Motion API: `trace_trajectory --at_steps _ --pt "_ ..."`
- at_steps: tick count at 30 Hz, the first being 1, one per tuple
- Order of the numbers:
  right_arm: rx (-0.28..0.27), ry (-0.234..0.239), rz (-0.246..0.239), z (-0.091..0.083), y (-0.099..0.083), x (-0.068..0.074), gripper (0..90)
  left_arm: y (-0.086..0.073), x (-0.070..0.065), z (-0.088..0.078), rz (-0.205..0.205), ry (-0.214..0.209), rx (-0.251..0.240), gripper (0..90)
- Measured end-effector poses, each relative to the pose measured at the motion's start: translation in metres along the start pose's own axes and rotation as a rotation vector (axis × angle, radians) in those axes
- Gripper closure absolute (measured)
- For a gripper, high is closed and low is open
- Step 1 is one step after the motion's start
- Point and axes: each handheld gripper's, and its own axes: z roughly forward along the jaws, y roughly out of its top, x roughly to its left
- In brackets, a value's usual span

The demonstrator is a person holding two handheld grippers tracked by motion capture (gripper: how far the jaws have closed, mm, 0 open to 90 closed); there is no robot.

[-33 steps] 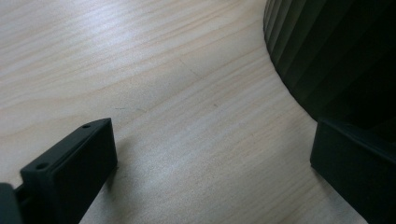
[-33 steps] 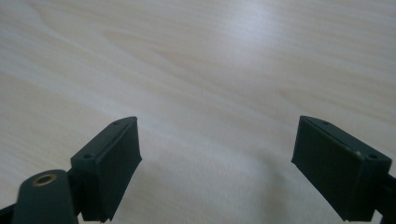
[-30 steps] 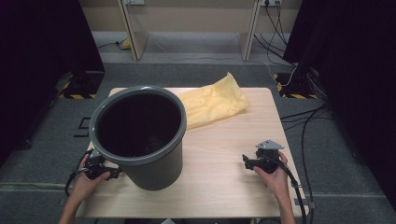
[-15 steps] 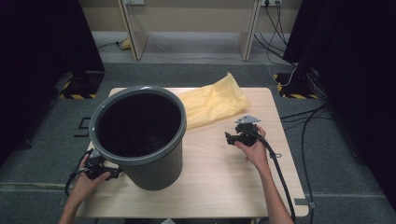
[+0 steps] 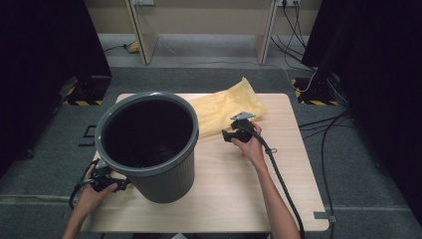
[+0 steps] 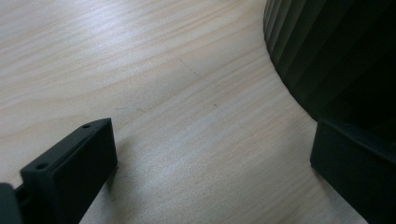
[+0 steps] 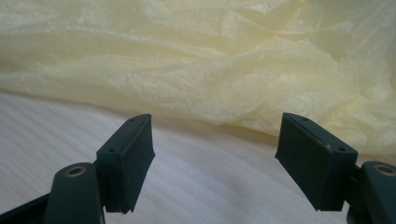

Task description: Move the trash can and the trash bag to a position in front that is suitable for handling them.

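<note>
A dark grey bucket (image 5: 149, 144) stands upright on the left half of the wooden table (image 5: 234, 194). Behind it to the right lies a crumpled yellow plastic bag (image 5: 224, 107). My right gripper (image 5: 230, 134) is open, its jaws wide apart just short of the yellow bag (image 7: 210, 70), low over the table. My left gripper (image 5: 117, 183) is open at the bucket's front left base, resting near the table top. In the left gripper view the bucket's ribbed wall (image 6: 327, 51) stands right beside one jaw.
Table legs and cables (image 5: 298, 30) stand on the grey carpet beyond the table. A cable (image 5: 281, 174) trails from my right gripper across the table's right side. Bare wood lies in front of the bucket and to its right.
My right gripper has moved from the table's front right, forward and left, up to the yellow bag's near edge. My left gripper has stayed by the bucket.
</note>
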Motion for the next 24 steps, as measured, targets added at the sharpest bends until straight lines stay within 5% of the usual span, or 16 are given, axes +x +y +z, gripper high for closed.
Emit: trace_trajectory --at_steps 3,6,7,11,12,18,24 --pt "-0.032 0.034 0.058 0.007 0.008 0.0 26.5 0.0 0.0 0.0 0.0 0.0 0.0 0.0" --pt "-0.045 0.0 0.035 0.014 0.013 0.001 28.3 0.0 0.0 0.0 0.0 0.0 0.0 0.0" --pt "-0.062 0.018 0.063 0.017 0.015 0.001 27.4 0.0 0.0 0.0 0.0 0.0 0.0 0.0" --pt "-0.042 0.014 0.05 0.03 0.022 0.005 25.3 0.0 0.0 0.0 0.0 0.0 0.0 0.0" --pt "0.002 0.012 0.031 0.038 0.026 0.009 24.6 0.0 0.0 0.0 0.0 0.0 0.0 0.0" --pt "0.015 0.022 0.016 0.052 0.038 0.018 25.3 0.0 0.0 0.0 0.0 0.0 0.0 0.0" --pt "0.037 0.03 0.053 0.064 0.043 0.016 28.0 0.0 0.0 0.0 0.0 0.0 0.0 0.0"
